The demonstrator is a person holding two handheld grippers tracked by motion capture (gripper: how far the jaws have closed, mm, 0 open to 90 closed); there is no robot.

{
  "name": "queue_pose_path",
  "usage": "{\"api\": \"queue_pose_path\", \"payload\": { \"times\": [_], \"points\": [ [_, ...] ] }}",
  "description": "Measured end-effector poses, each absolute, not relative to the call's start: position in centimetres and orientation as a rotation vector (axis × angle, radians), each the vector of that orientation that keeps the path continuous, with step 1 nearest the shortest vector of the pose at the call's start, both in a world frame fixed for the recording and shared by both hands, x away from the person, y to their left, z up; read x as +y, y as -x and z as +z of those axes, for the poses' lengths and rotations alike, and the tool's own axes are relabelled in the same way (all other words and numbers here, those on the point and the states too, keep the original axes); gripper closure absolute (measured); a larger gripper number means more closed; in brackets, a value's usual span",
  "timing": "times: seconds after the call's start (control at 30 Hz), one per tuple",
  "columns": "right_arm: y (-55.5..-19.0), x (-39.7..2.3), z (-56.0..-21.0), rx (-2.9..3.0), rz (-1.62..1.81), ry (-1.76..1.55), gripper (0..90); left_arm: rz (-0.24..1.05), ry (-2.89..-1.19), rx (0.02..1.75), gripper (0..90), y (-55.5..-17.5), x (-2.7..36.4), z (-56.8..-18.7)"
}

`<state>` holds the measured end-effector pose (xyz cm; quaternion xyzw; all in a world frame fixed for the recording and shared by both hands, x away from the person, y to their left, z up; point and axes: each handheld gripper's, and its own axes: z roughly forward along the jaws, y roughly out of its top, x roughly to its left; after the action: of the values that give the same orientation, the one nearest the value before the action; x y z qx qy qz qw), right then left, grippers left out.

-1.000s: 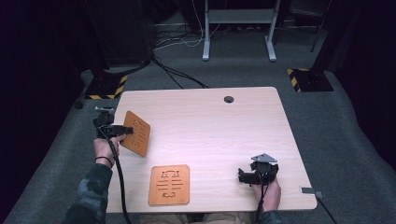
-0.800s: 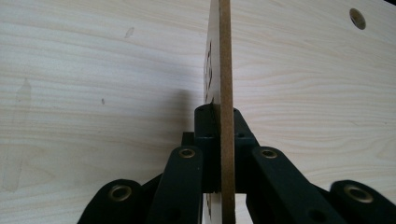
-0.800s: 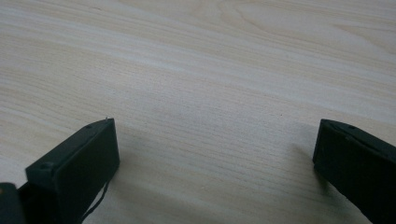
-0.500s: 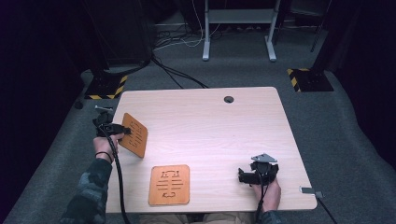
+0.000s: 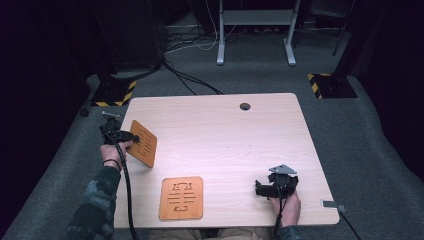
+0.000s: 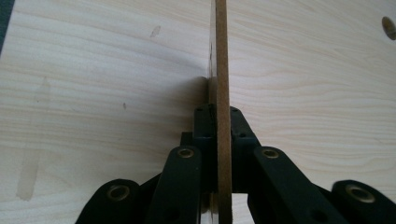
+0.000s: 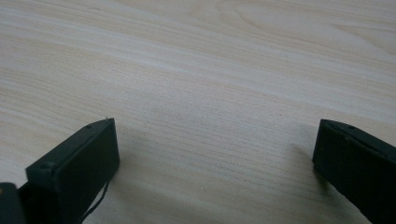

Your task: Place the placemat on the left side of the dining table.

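Left gripper [image 5: 131,137] lifts one brown board [image 5: 142,143] on its edge.
Its jaws pinch the board; the right gripper [image 5: 265,188] rests wide apart; a second board [image 5: 181,198] lies flat on the table [image 5: 225,135].

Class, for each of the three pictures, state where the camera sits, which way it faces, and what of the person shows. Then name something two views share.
High view: above the person's side, facing forward and down on the table; forearms, left gripper, right gripper.
Left gripper view: on that gripper, along jaws shut on the raised orange board.
Right gripper view: low over tabletop; open jaws.
Shared: the held board and the table's hole.
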<state>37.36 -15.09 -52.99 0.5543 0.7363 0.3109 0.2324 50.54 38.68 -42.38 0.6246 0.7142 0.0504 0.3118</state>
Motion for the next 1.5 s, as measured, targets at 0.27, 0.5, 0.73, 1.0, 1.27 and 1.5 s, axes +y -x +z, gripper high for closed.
{"api": "queue_pose_path", "payload": {
  "times": [0.27,0.5,0.73,1.0,1.27,1.5],
  "points": [
    [-37.4,-15.1,-53.0,2.022,0.853,-1.523,0.0,0.205,-1.698,1.891,79.7,-51.0,38.6,-42.5],
    [-37.4,-15.1,-53.0,2.022,0.853,-1.523,0.0,0.253,-1.733,1.911,74.8,-51.1,38.4,-42.6],
    [-37.4,-15.1,-53.0,2.022,0.853,-1.523,0.0,0.294,-1.779,1.927,69.8,-51.2,38.3,-42.8],
    [-37.4,-15.1,-53.0,2.022,0.854,-1.524,0.0,0.331,-1.802,1.943,63.1,-51.1,38.3,-43.3],
    [-37.4,-15.1,-53.0,2.022,0.853,-1.525,0.0,0.358,-1.829,1.951,59.0,-51.1,38.3,-43.5],
    [-37.4,-15.1,-53.0,2.022,0.853,-1.524,0.0,0.360,-1.838,1.964,54.7,-51.2,38.5,-43.8]
  ]
}}
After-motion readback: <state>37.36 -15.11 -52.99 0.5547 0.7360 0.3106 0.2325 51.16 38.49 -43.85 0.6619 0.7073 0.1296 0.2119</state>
